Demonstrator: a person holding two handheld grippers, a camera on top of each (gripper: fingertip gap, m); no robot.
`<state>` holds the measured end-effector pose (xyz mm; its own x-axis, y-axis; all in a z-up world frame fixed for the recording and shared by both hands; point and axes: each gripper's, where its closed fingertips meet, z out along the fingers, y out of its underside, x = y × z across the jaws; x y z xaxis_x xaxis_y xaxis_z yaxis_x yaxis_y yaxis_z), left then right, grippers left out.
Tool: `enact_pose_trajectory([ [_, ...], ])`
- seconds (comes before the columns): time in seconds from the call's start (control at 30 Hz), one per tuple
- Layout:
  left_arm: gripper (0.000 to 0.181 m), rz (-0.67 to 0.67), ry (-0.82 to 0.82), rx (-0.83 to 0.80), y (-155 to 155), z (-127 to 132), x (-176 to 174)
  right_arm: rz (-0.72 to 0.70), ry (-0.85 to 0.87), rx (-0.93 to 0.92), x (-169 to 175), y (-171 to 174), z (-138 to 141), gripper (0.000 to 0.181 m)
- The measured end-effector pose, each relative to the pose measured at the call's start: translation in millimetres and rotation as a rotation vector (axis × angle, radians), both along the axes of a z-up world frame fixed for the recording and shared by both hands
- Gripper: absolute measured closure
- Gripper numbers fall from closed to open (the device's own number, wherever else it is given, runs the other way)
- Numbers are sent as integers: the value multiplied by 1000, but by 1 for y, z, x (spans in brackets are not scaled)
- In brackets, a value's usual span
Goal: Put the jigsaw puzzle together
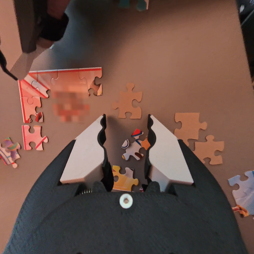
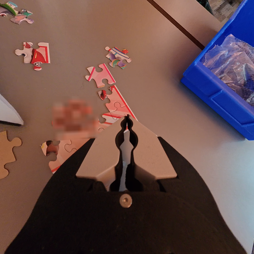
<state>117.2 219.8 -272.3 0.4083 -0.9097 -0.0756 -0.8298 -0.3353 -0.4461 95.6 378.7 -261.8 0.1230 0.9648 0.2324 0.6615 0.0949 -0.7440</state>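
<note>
Here, loose piece (image 1: 135,145) between parted jaws, untouched

The right gripper (image 2: 127,116) has its jaws pressed together, tips over the corner of the assembled pink puzzle section (image 2: 118,105) on the grey table (image 2: 158,96). Just beyond the tips lies a loose pink piece (image 2: 100,75); to their right sits a blue bin (image 2: 219,85) holding crumpled plastic.
</note>
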Motion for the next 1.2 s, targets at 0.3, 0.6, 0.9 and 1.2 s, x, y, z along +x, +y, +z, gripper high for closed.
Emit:
enact_pose_trajectory([
  [0.3, 116, 27, 24, 46, -4, 6, -3, -240, 387, -39, 52, 51, 74, 181],
  [0.6, 160, 46, -52, 33, -10, -3, 11, -243, 328, -14, 55, 52, 63, 181],
  [0.9, 170, 26, -19, 21, -27, -4, 7, -212, 296, -23, 50, 46, 57, 181],
  [1.2, 134, 258, -16, 154, 47, 48, -77, -175, 257, -13, 43, 39, 51, 181],
])
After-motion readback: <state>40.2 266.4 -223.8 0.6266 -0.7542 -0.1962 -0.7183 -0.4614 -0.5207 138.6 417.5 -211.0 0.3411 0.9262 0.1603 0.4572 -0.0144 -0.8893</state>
